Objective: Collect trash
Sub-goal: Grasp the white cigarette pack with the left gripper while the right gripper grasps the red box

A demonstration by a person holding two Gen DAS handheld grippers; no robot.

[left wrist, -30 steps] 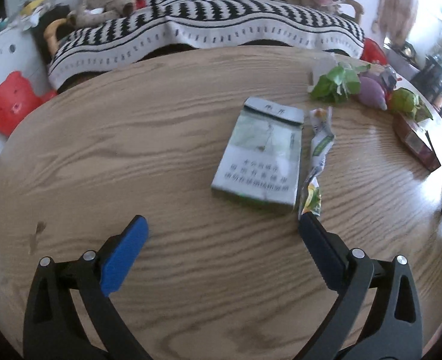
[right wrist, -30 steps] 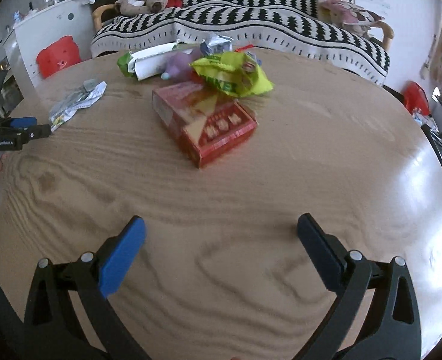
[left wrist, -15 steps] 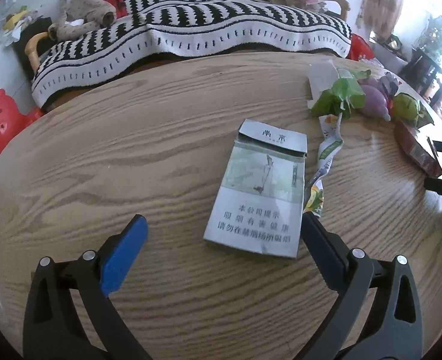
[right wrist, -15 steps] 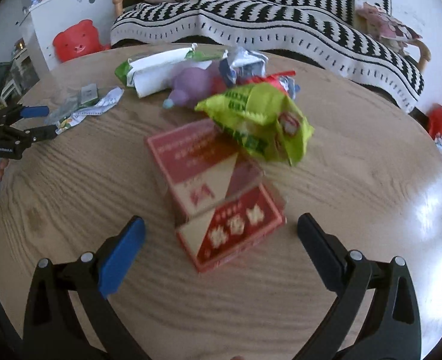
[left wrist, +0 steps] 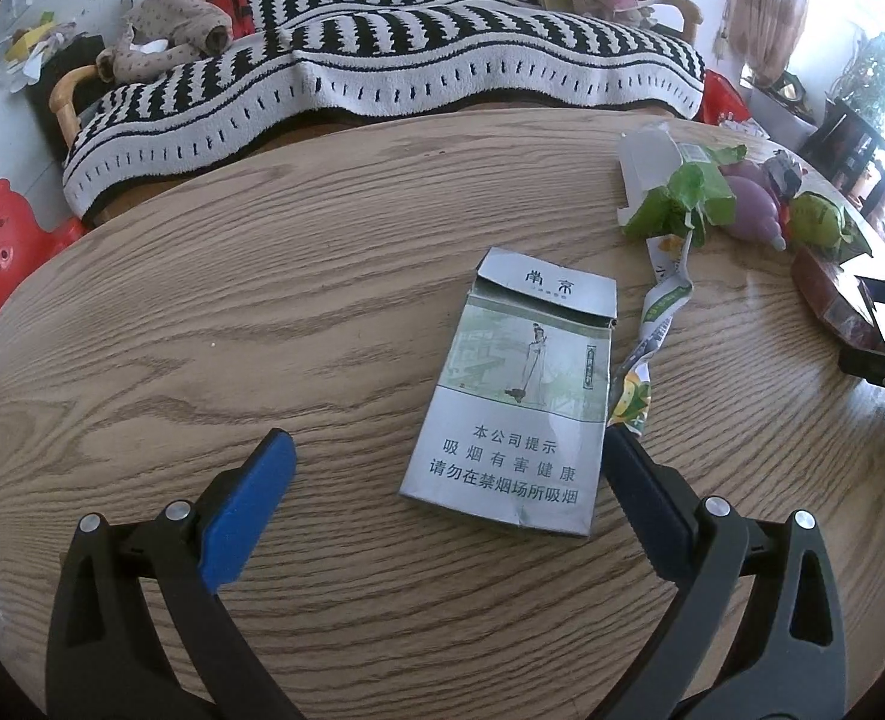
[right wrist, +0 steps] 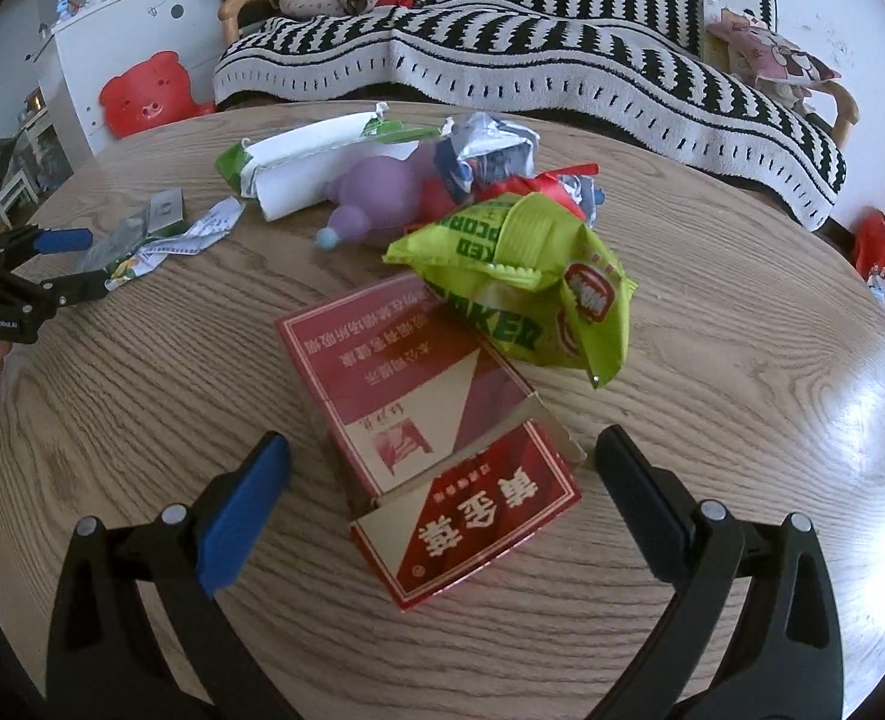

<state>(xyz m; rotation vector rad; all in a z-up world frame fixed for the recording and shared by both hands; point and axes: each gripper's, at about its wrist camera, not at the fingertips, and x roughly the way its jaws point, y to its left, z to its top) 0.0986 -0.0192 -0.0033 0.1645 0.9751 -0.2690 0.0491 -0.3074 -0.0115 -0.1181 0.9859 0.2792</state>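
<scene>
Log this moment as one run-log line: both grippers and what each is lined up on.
left gripper: open, straddling grey cigarette pack | right gripper: open, straddling red cigarette pack | both packs flat on table, ungrasped

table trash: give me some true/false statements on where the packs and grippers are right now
1. The left gripper is open around the grey cigarette pack. True.
2. The red cigarette pack has its lid shut. False: the lid is flipped open.
3. The green snack bag lies against the red pack's far end. True.
4. The right gripper is clamped on the purple toy. False: it is open, at the red pack.
</scene>
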